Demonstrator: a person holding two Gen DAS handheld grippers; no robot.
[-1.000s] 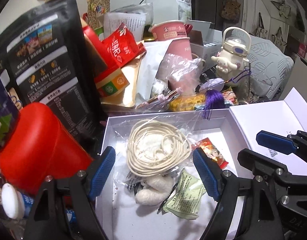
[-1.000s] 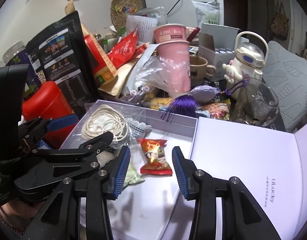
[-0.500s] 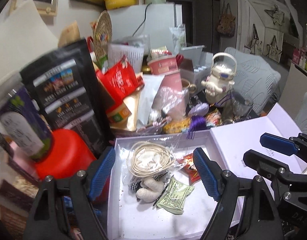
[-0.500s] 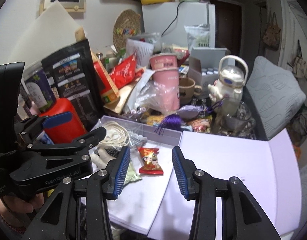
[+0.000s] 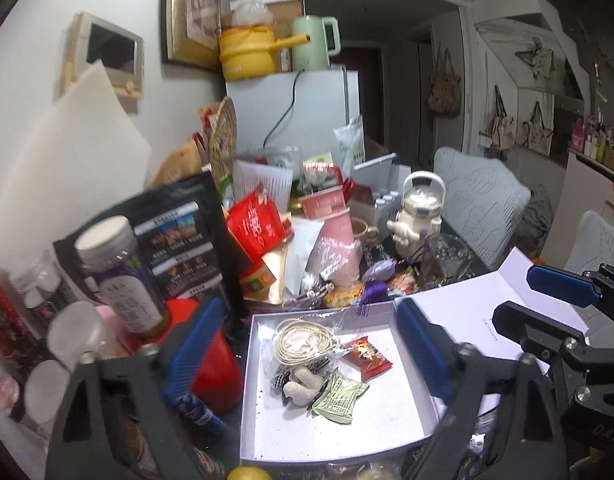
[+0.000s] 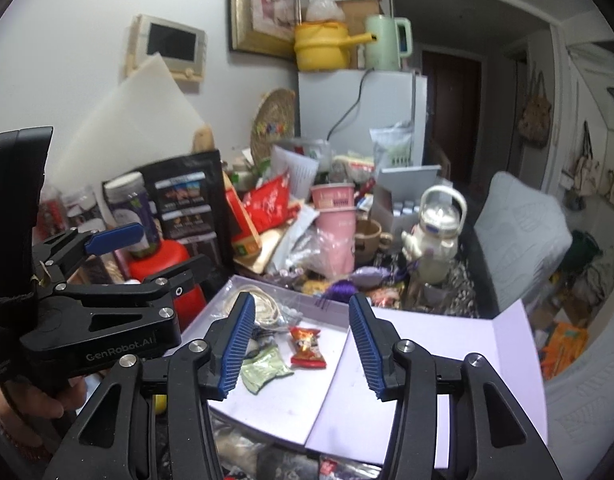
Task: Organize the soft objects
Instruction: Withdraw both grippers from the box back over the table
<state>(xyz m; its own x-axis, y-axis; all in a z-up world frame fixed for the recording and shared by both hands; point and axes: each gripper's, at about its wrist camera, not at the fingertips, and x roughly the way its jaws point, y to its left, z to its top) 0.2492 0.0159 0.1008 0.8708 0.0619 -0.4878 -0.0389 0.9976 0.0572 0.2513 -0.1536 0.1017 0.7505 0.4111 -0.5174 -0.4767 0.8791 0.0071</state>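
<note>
An open white box (image 5: 411, 396) holds a coiled cream cord (image 5: 303, 338), a red candy packet (image 5: 367, 356), a green sachet (image 5: 339, 396) and a small white plush (image 5: 303, 384). My left gripper (image 5: 309, 348) hangs well above the box with its jaws opening wide and nothing between them. My right gripper (image 6: 303, 344) hovers over the candy packet (image 6: 307, 348) and the sachet (image 6: 263, 370), its jaws also opening and empty. Each wrist view shows the other gripper: the right gripper (image 5: 523, 296) beside the lid, the left gripper (image 6: 171, 246) at the left, held by a hand.
The box's lid (image 6: 447, 340) lies open to the right. Clutter stands behind and to the left: a red container (image 5: 215, 368), a black bag (image 5: 179, 240), a purple-labelled jar (image 5: 123, 280), pink cups (image 5: 335, 224), a white character bottle (image 5: 419, 216) and a glass (image 5: 447, 256).
Both grippers have risen and drawn back from the box, so its contents look smaller. The left jaws have spread much wider. The right jaws have opened a little.
</note>
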